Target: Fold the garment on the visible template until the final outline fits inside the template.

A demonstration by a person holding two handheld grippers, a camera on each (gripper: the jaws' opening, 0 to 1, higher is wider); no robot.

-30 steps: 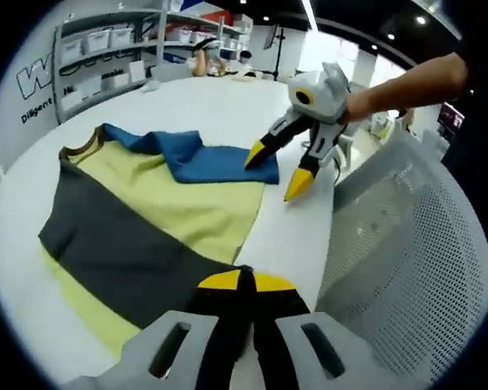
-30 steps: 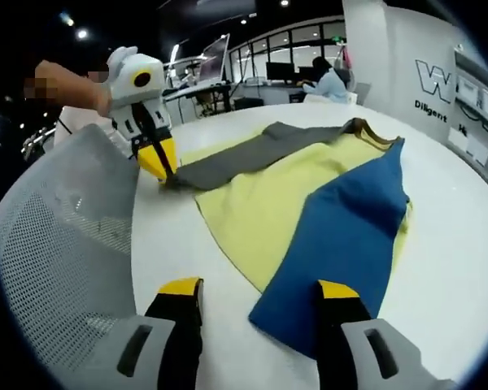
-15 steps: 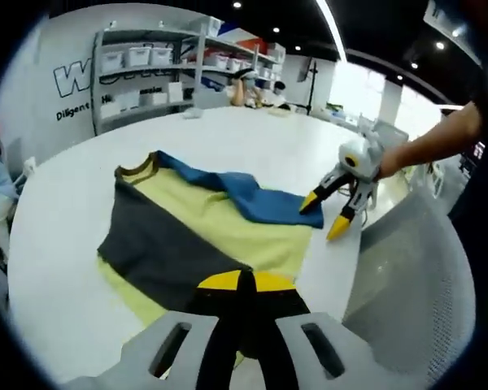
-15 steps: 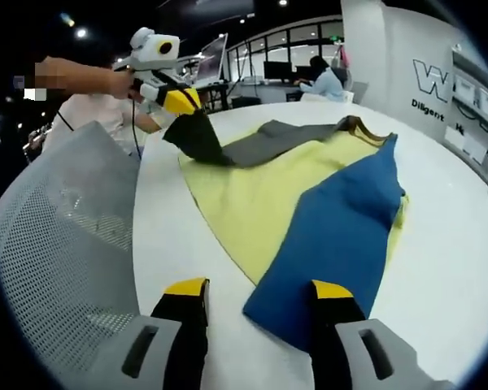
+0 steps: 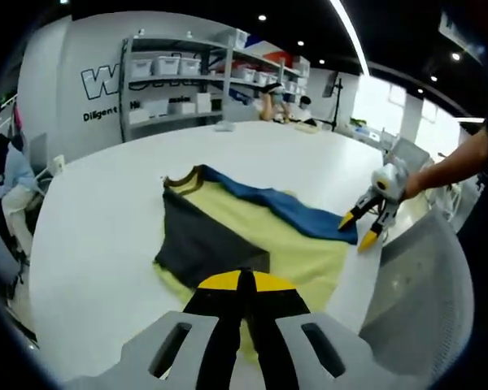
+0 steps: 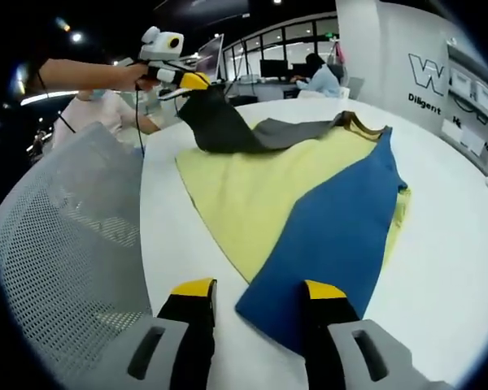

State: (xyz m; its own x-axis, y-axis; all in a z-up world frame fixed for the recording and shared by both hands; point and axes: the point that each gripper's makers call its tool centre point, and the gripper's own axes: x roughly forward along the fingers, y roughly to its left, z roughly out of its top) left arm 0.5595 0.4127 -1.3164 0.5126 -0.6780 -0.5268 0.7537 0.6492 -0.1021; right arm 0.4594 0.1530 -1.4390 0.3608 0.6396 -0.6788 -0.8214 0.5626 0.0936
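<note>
The left gripper [image 6: 197, 80], clamped on the yellow, grey and blue garment's [image 6: 309, 195] corner, has lifted it higher, starting a fold, while the right gripper [image 6: 255, 296] waits agape, empty.

Large dark outlined "W" on white back wall [image 5: 65, 97] in my left gripper view, rest of word hidden behind grey shelving rack [image 5: 179, 89]. Smaller dark line beneath reads "Diligent", cut off by rack. Same "W" and small line, starting "Dilig", on white wall [image 6: 390, 49] in my right gripper view. No other legible text.
</note>
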